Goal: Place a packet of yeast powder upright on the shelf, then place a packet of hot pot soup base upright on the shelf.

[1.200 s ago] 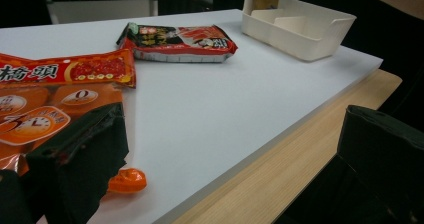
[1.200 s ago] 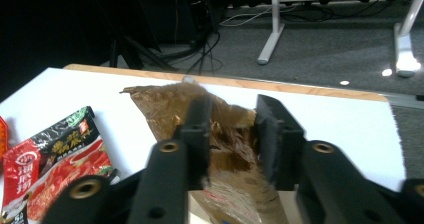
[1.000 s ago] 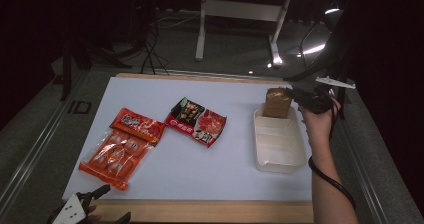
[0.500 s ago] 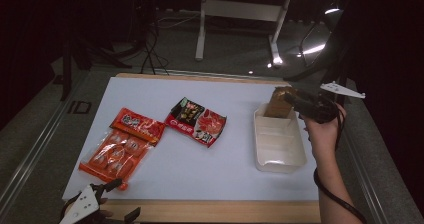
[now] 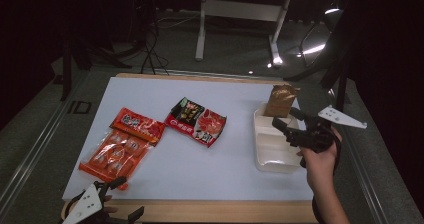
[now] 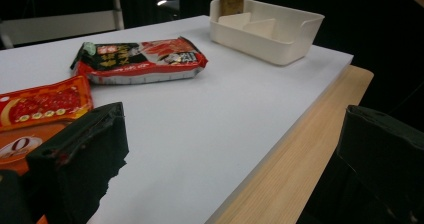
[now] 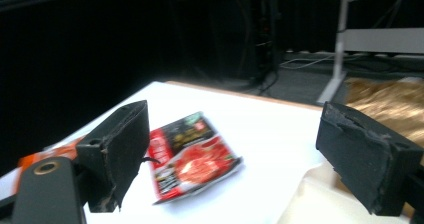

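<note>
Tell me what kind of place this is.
Probably a recording studio or lab: a white table under bright light in a dark room, desk legs and cables on the floor behind.

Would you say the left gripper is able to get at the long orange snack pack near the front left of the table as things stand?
Probably yes. The left gripper hangs open at the table's front edge, right beside the long orange snack pack, which lies flat on the white board with nothing between them.

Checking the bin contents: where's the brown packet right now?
High view, right side: the brown packet stands upright in the far end of the white bin, just beyond the open right gripper.
</note>
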Demonstrator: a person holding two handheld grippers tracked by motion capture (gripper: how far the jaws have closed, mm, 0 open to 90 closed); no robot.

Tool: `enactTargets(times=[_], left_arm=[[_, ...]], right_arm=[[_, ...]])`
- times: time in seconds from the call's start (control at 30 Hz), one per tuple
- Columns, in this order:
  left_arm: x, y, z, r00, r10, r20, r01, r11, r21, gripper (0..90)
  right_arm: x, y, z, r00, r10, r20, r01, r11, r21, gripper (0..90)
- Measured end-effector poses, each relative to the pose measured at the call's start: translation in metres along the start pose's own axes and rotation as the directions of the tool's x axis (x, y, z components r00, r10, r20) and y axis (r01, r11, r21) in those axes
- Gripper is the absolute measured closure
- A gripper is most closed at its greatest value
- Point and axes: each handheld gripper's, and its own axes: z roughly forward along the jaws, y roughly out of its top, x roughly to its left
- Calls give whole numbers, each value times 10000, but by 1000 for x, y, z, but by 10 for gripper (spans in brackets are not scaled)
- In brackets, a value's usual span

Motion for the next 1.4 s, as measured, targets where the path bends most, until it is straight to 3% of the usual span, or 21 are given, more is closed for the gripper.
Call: enactTargets(times=[0.2,0.43,0.47,0.67,1.0,1.03,1.17,1.4], left_arm=[[-1,0,5,9999,92,107,-93,9999,75,4],[0,1,3,10000,44,-35,-44,10000,-42,3],[0,1,2,10000,17,-60,-17,10000,-94,4],[3,1,5,9999,-101,63,101,9999,16,3],[3,3,11,9998,-3,195,-6,9991,416,3],[4,4,12,9999,-43,165,36,9989,458,3],[3,8,15,9991,-322,277,317,9993,196,3],[5,17,24,9997,-136,214,132,9998,168,3]], right_arm=[[22,-23,-6,9980,-459,-441,470,9986,257,138],[32,-41,-10,9965,-278,-794,320,9981,527,140],[40,-51,-10,9955,-319,-891,382,9969,693,140],[54,-66,-13,9925,-755,-959,852,9912,1018,143],[64,-69,-20,9885,-850,-1252,971,9908,938,144],[66,-70,-25,9864,-1089,-1231,1201,9889,874,145],[66,-73,-26,9840,-1216,-1299,1343,9865,939,144],[64,-75,-26,9854,-1129,-1273,1228,9898,727,144]])
